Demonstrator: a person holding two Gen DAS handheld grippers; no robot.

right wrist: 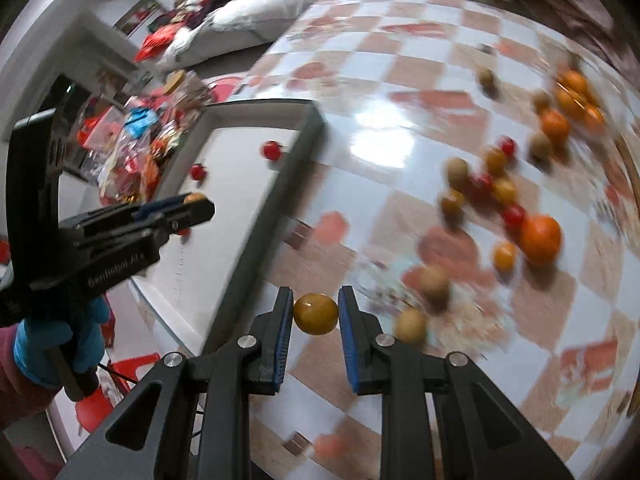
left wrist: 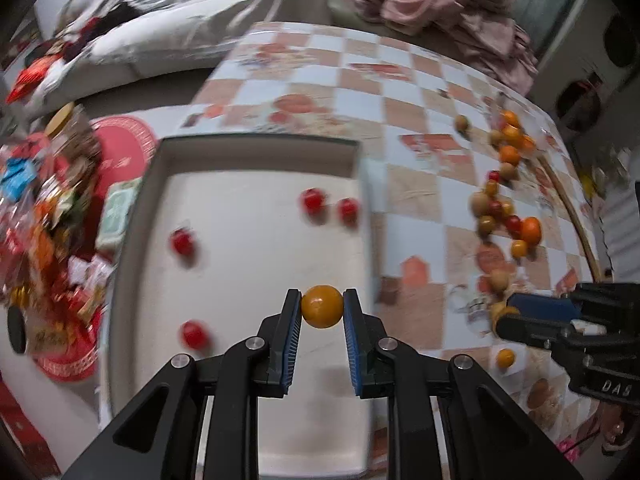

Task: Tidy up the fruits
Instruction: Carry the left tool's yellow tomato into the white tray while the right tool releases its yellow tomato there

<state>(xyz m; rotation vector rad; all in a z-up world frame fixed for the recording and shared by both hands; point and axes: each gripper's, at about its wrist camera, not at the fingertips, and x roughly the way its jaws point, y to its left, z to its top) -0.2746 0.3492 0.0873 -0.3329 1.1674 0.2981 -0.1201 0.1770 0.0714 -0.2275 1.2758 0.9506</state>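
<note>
Left claw (left wrist: 322,307): pinches a yellow tomato (left wrist: 322,306) over the white tray (left wrist: 256,148), lower centre.
Right claw (right wrist: 316,314): pinches another yellow fruit (right wrist: 316,314) above the checkered bench (right wrist: 400,128) (blurred).
Red tomatoes (left wrist: 312,200): in tray.

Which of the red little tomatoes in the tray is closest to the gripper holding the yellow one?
The red tomato at the tray's near left, just left of the left gripper. The other three sit farther back.
</note>
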